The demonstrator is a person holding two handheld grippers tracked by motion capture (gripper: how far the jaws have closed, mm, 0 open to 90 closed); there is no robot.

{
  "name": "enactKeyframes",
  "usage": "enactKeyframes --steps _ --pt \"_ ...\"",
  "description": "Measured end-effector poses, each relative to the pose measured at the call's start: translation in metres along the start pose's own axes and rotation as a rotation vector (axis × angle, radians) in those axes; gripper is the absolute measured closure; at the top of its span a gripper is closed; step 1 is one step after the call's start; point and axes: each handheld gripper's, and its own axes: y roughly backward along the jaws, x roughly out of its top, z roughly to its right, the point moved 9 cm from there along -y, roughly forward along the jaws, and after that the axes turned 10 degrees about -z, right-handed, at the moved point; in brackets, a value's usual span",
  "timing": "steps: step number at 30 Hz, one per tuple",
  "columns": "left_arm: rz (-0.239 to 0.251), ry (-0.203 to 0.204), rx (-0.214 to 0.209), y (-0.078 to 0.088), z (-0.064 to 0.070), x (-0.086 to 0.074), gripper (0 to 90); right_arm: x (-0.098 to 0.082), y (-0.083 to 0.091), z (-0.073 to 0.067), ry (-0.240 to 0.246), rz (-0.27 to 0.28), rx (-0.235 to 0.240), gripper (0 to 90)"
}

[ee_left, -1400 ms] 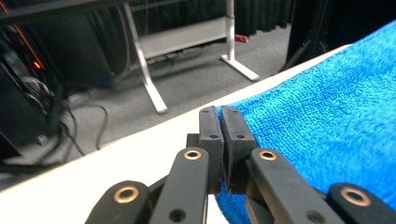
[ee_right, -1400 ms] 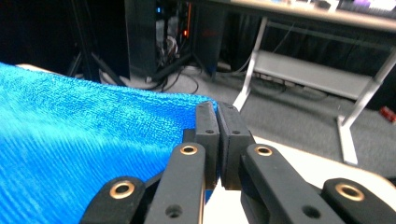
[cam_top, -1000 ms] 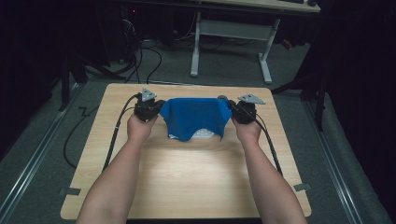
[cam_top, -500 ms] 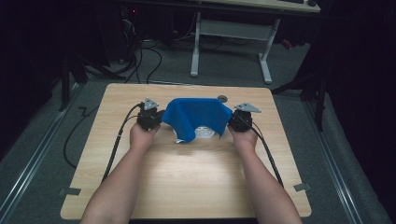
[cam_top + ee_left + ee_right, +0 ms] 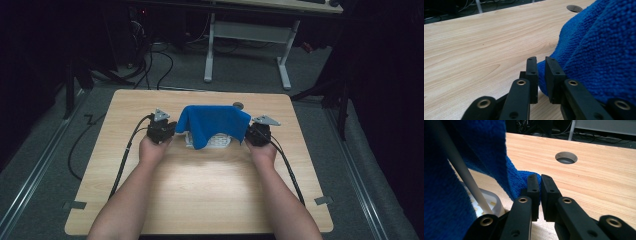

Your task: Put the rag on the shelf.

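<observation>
A blue terry cloth (image 5: 215,125) lies draped over a white slotted basket (image 5: 220,141) at the middle of the wooden table (image 5: 200,195). My left gripper (image 5: 175,131) sits at the cloth's left edge and my right gripper (image 5: 248,134) at its right edge, both low over the table. In the left gripper view the jaws (image 5: 541,62) have just been opening, and a corner of the cloth (image 5: 599,50) lies loose in the gap. In the right gripper view the jaws (image 5: 537,178) have also just been opening, a narrow slit apart, with the cloth's edge (image 5: 474,145) at their tips.
A round cable hole (image 5: 238,105) sits in the table just behind the cloth. A white bar (image 5: 461,165) of the basket rises under the cloth. Cables trail from both grippers toward the table's near corners. A white desk frame (image 5: 245,45) stands beyond the table.
Both hands have come down and slightly toward the person. The cloth, held stretched above the table before, now rests over the white basket. Both pairs of jaws have parted.
</observation>
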Motion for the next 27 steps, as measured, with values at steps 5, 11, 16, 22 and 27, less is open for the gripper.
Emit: enactKeyframes --steps 5,11,16,22,27 --pt "0.019 0.025 0.037 0.007 -0.006 0.001 66.3 0.002 0.005 0.001 0.006 0.0 -0.006 77.4" --pt "0.028 0.033 0.06 0.016 -0.01 -0.002 62.4 0.004 0.012 0.005 0.003 0.001 -0.025 72.0" --pt "0.029 0.036 0.059 0.019 -0.01 -0.004 61.6 0.009 0.021 0.007 -0.003 0.013 -0.037 67.6" --pt "0.021 0.026 0.063 0.021 -0.009 -0.007 61.4 0.013 0.03 0.013 -0.023 0.029 -0.045 62.1" --pt "0.02 0.028 0.066 0.021 -0.009 -0.011 60.6 0.005 0.029 0.016 -0.017 0.015 -0.059 61.4"
